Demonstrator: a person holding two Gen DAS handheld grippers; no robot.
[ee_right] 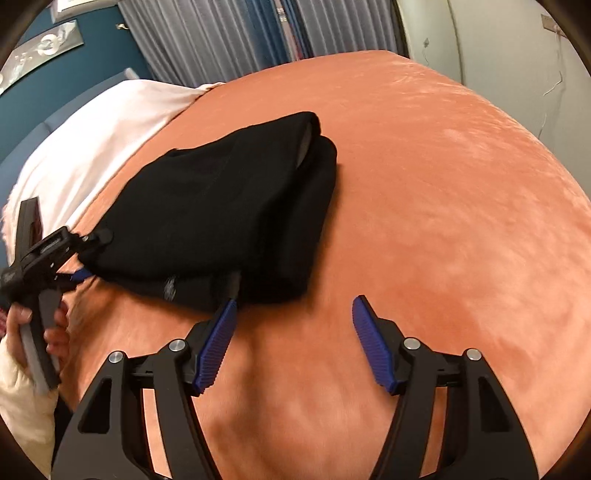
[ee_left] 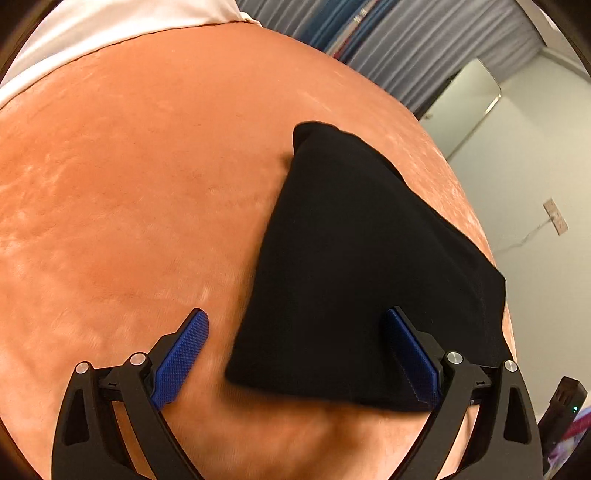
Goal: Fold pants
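Black pants [ee_left: 354, 266] lie folded in a thick compact stack on the orange bedspread [ee_left: 129, 192]. In the right wrist view the pants [ee_right: 221, 214] sit left of centre, with layered folds at the far end. My left gripper [ee_left: 295, 347] is open, its jaws wide, its right finger over the near corner of the stack. My right gripper [ee_right: 293, 332] is open and empty, its left fingertip [ee_right: 227, 314] at the near edge of the pants. The left gripper also shows in the right wrist view [ee_right: 86, 258], at the stack's left corner, held by a hand.
A white sheet [ee_right: 92, 140] covers the head of the bed. Grey curtains [ee_right: 221, 33] and a blue wall stand behind it. A white wall with a mirror [ee_left: 469, 107] is to the right. The bed's edge drops off near the pants [ee_left: 480, 229].
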